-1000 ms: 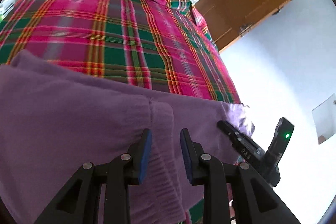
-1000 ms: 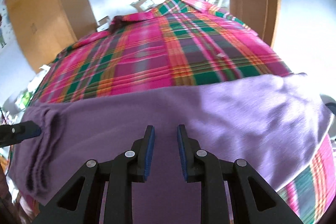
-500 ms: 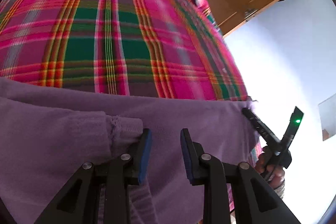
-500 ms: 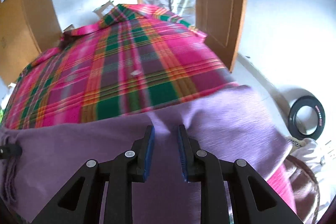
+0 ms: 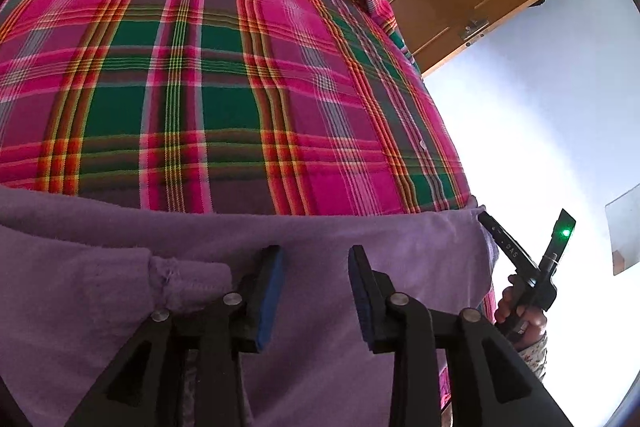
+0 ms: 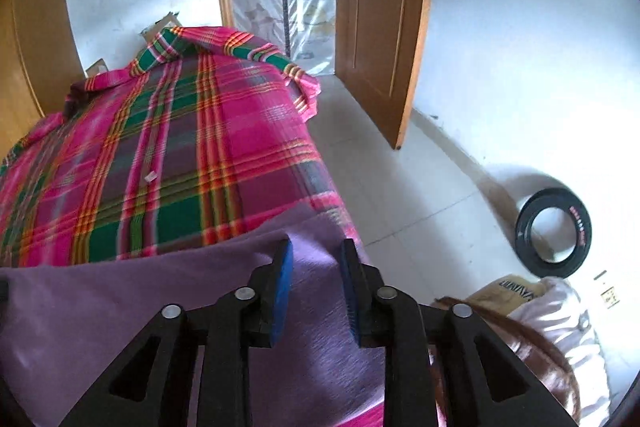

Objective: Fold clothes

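Over plaid sheet [image 5: 224, 99], one purple garment [image 5: 340, 235].

Fuzzy matt purple garment [image 5: 328, 235] on woven plaid cloth [image 5: 224, 87]; glossy wooden door [image 6: 380, 27].

The right gripper [image 6: 316, 287] is sliding rightward along the purple garment [image 6: 140, 303], now reaching its right corner. The left gripper [image 5: 314, 293] is moving past the garment's ribbed cuff [image 5: 188, 283].
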{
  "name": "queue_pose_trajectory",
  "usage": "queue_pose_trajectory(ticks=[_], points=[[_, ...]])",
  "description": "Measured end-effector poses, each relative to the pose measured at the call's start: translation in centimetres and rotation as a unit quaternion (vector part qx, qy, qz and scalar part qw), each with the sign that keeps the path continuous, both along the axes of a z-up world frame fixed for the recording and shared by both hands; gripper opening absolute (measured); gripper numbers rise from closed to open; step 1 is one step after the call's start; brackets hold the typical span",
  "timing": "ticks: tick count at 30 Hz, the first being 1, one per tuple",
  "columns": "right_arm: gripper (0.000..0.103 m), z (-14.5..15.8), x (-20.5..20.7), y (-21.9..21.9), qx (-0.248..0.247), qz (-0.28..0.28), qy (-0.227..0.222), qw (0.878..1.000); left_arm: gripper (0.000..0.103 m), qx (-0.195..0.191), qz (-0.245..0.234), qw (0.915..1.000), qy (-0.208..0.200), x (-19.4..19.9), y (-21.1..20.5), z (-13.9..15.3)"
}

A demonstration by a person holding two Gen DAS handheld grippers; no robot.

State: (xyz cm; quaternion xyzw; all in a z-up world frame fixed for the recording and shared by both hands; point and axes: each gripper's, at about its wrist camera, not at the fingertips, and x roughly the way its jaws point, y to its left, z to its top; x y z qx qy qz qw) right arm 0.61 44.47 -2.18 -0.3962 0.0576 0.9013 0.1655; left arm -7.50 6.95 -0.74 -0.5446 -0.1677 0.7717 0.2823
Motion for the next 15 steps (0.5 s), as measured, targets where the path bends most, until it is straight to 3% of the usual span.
queue_pose_trajectory(ticks=[2,10,15], points=[[0.038,-0.1,-0.3,0.5,-0.008,0.010,-0.004,1.000,0.033,0.002,0.000,1.0000,0.001,0.0,0.0,0.0],[0.038,-0.6,-0.8,2.8,-0.078,0.042,0.003,0.996,0.034,0.007,-0.001,1.0000,0.001,-0.2,0.0,-0.1],[0.017,-0.5,-0.5,2.9,-0.095,0.059,0.017,0.994,0.034,0.007,0.001,1.0000,0.002,-0.2,-0.1,-0.1]])
